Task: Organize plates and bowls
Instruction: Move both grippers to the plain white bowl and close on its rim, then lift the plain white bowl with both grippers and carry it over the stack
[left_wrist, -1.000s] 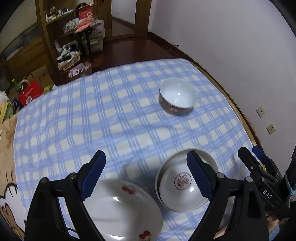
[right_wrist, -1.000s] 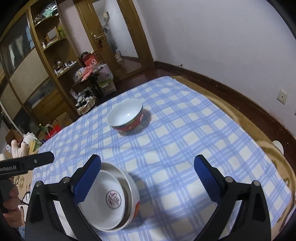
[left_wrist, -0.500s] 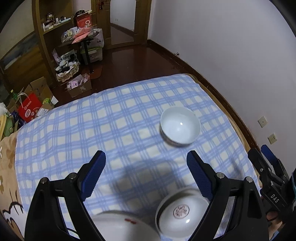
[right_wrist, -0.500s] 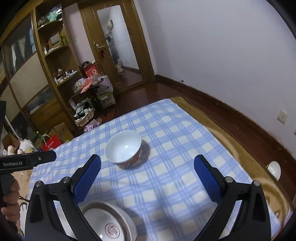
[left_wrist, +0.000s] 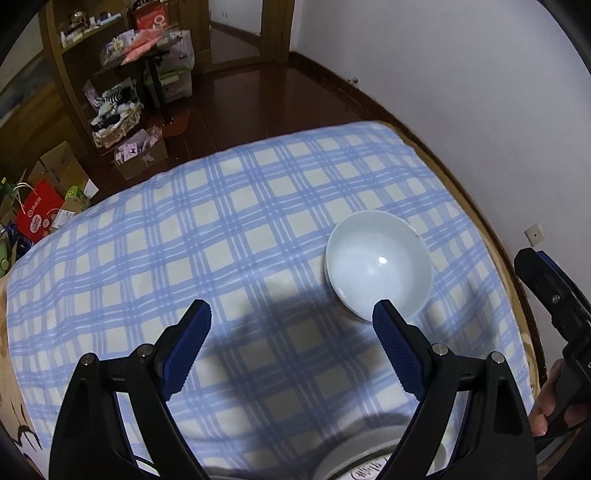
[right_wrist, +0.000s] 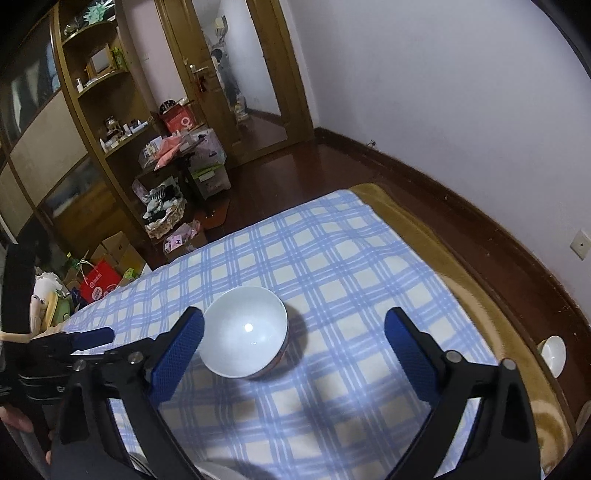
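Bowl (right_wrist: 245, 338) ahead sits alone on the checked cloth (right_wrist: 332, 266); both my claws, left claw (left_wrist: 291, 334) and right claw (right_wrist: 293, 345), are spread empty, so I'd straddle its rim squarely before pinching.

A pale wall (right_wrist: 461, 96) is filling the upper right of the frame; a dark wooden floor (right_wrist: 295, 166) is running beneath it; a wooden shelf unit (right_wrist: 85, 122) is standing at upper left, crowded with what may be bottles; a wooden door (right_wrist: 229, 74) is sitting at top centre; a red bag (right_wrist: 98, 286) is leaning at left.
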